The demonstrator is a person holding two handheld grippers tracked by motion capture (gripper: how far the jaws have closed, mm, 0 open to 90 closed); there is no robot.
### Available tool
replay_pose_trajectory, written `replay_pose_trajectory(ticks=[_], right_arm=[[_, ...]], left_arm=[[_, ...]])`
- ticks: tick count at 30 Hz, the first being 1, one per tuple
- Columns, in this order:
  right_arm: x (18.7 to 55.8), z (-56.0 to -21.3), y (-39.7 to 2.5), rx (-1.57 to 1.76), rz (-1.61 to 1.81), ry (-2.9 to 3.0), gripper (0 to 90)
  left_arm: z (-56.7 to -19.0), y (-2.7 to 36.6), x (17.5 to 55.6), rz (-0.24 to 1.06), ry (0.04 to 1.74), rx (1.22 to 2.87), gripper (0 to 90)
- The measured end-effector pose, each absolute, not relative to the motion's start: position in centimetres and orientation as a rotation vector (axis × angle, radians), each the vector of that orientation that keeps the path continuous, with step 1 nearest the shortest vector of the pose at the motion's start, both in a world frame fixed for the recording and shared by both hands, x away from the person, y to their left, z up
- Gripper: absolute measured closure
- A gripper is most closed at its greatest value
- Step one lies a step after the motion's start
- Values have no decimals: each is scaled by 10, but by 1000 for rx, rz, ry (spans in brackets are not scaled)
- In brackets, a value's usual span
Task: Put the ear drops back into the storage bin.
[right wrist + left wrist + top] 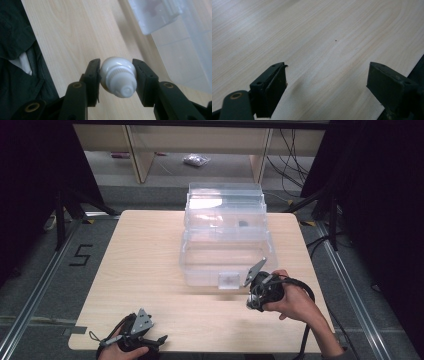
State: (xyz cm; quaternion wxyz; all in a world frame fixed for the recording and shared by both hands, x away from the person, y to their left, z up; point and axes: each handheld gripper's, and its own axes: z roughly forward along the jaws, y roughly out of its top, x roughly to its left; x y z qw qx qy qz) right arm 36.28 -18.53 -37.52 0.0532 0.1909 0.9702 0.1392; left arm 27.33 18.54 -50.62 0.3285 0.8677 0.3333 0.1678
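Note:
A small white tube with a ribbed screw cap (120,78) is clamped between the jaws of my right gripper (117,68), cap end toward the camera, a little above the wooden table. In the high view the right gripper (252,303) hangs just in front of the clear plastic storage box (200,265), near its front right corner. My left gripper (156,340) rests low at the table's front left edge. In its own view the left gripper (327,72) stands wide open over bare wood, nothing between its jaws.
The clear box stands open at the table's middle back, with tiered trays and a front latch (229,280); a small dark item (243,224) lies in an upper tray. The box wall (180,55) is close on the right gripper's right. The table edge (412,67) runs by the left gripper.

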Motion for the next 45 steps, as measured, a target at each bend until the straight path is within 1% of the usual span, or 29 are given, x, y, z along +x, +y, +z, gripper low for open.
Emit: replay_pose_trajectory(ticks=[8,10,14,16,20,21,22,30,36,38,40,45], right_arm=[[369,-362,-189,625,430,2923,601],[373,-357,-191,606,424,2926,601],[379,-349,-193,637,424,2924,601],[381,-348,-194,638,423,2926,601],[390,-339,-197,653,410,2910,601],[392,-338,-197,661,407,2905,601],[395,-336,-197,654,405,2907,601],[409,-324,-202,718,396,2889,601],[422,-319,-204,753,406,2875,601],[427,-318,-204,760,399,2870,601],[431,-318,-204,760,395,2871,601],[449,-321,-203,820,359,2859,601]], left_arm=[[-506,186,273,439,873,2273,154],[-505,187,274,437,845,2311,154],[-507,185,273,441,880,2261,154],[-506,186,273,439,870,2275,154],[-507,185,273,434,885,2249,154],[-505,187,274,437,852,2303,154],[-507,185,273,430,876,2264,154],[-507,185,274,439,879,2262,154],[-507,185,273,437,880,2260,154],[-506,186,274,437,868,2283,154],[-507,185,273,439,883,2257,154],[-507,185,274,436,880,2258,154]])
